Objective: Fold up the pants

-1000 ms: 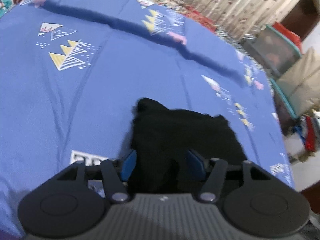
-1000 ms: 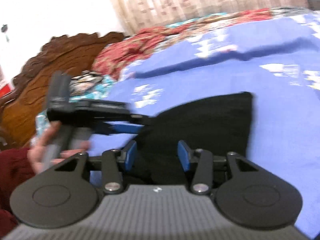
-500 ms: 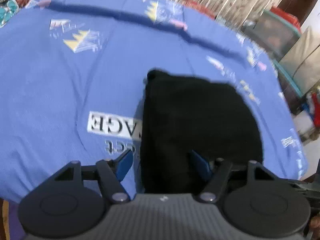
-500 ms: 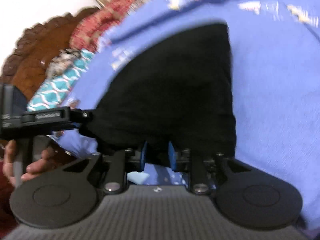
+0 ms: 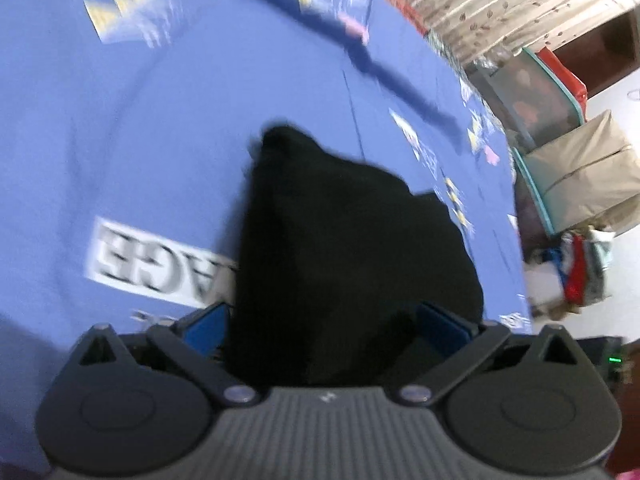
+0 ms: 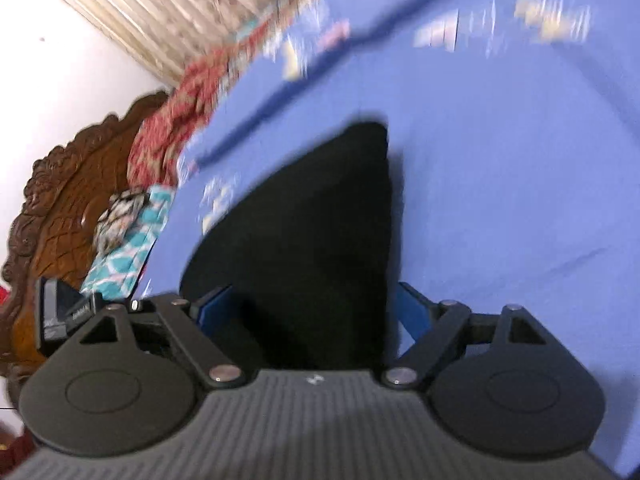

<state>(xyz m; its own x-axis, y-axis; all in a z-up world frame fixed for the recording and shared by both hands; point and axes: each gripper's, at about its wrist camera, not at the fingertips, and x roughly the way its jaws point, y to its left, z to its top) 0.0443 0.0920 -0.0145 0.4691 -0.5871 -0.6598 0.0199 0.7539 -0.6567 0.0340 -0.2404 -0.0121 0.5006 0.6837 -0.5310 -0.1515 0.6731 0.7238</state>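
Observation:
The black pants (image 5: 344,240) lie folded in a compact dark pile on the blue bedsheet (image 5: 140,140). My left gripper (image 5: 324,320) is open, its blue pads spread wide on either side of the pile's near edge. In the right wrist view the pants (image 6: 312,240) fill the middle, and my right gripper (image 6: 316,308) is open too, its blue pads standing on either side of the cloth. The near edge of the pants is hidden behind both gripper bodies. The left gripper's body (image 6: 64,312) shows at the left of the right wrist view.
The sheet carries a white printed label (image 5: 156,268) left of the pants. A carved wooden headboard (image 6: 68,208) and patterned pillows (image 6: 128,240) lie at the left. Storage boxes (image 5: 560,120) and a pile of clothes (image 5: 580,264) stand beyond the bed's right edge.
My right gripper has opened from nearly shut to wide open. My left gripper has opened wider. Both views shifted as the grippers moved over the pants.

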